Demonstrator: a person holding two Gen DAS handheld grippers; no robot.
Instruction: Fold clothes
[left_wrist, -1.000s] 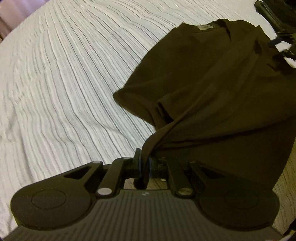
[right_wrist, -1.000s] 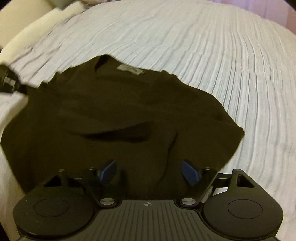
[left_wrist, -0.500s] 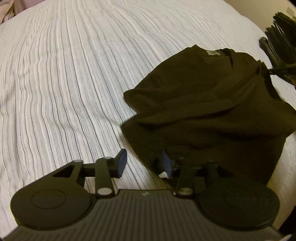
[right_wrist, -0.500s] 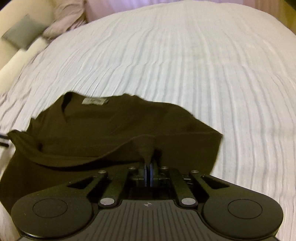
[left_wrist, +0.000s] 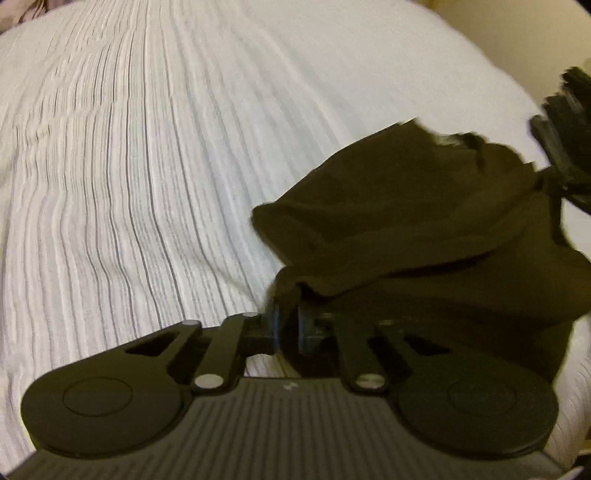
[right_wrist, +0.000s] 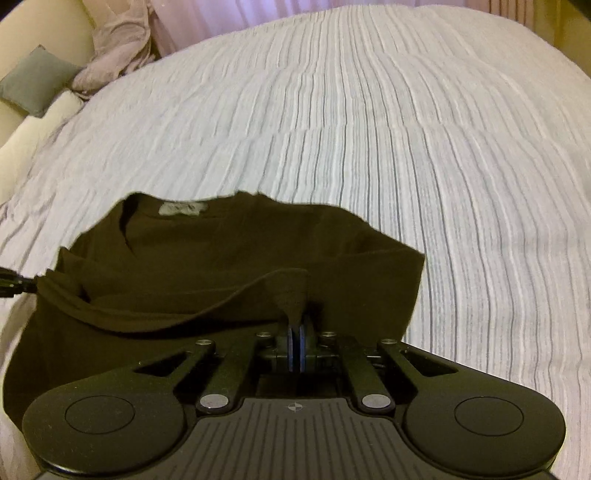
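Striped white bedcover (right_wrist: 406, 166) spreads under a dark brown cotton T-shirt (right_wrist: 229, 266), collar at 12 o'clock. Both claws pinch its near hem, lifted so that edge can fold toward the collar. Left claw (left_wrist: 287, 325) is clamped at the 9 o'clock corner, right claw (right_wrist: 297, 347) at 3 o'clock, both held low and level.

Wide bare striped bedspread (right_wrist: 406, 166) beyond the shirt (right_wrist: 221, 273); pillows (right_wrist: 37, 85), perhaps, at its far-left edge.
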